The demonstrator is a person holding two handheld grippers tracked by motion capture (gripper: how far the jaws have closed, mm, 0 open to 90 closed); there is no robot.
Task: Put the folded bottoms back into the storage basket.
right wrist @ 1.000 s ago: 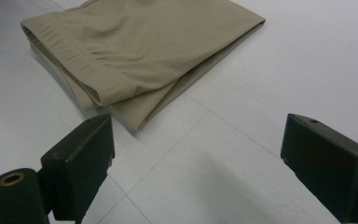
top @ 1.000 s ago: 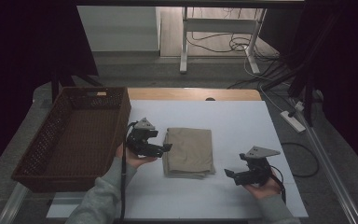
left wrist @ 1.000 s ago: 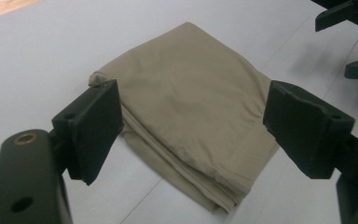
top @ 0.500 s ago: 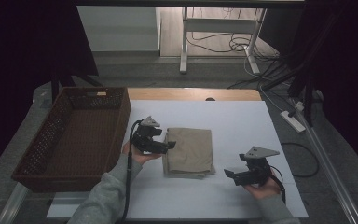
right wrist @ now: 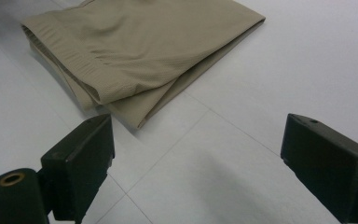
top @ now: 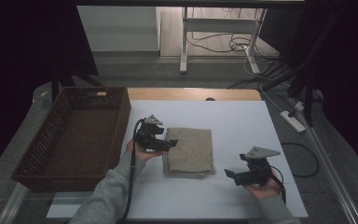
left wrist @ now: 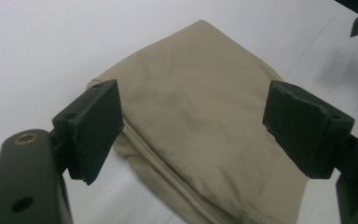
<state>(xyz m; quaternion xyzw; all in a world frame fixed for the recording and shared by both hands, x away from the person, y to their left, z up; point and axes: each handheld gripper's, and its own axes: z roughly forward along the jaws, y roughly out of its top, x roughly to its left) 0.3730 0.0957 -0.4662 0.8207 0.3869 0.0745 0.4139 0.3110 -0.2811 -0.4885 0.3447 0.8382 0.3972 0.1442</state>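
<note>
Khaki folded cloth [top: 189, 151] lies flat on the white table [top: 242, 121], roughly mid-table, just right of the wicker basket [top: 74, 135]. Folded in several layers; stacked edges and a ribbed hem face the person's side.

Left gripper [top: 164, 142] now sits at the cloth's left edge. Over the past second it has crept in from just off that edge until its tips overlap the fabric. In the left gripper view the jaws stand wide apart, one on each side of the cloth's near corner [left wrist: 200, 130], nothing pinched yet. Released, not grasping.

Right gripper [top: 235, 176] is to the cloth's right and nearer the person, apart from it, and has stayed put through the same second. Right gripper view: jaws spread wide over bare table, cloth [right wrist: 140, 56] ahead of them, untouched.

Basket, to the cloth's left, is empty as far as I can see.

Judgement: the approach on the left side looks about finished; a grip on the left edge seems the step in hand, likely toward moving the cloth into the basket. Several layers sit between the jaws, so a shallow bite could catch only the top fold.
</note>
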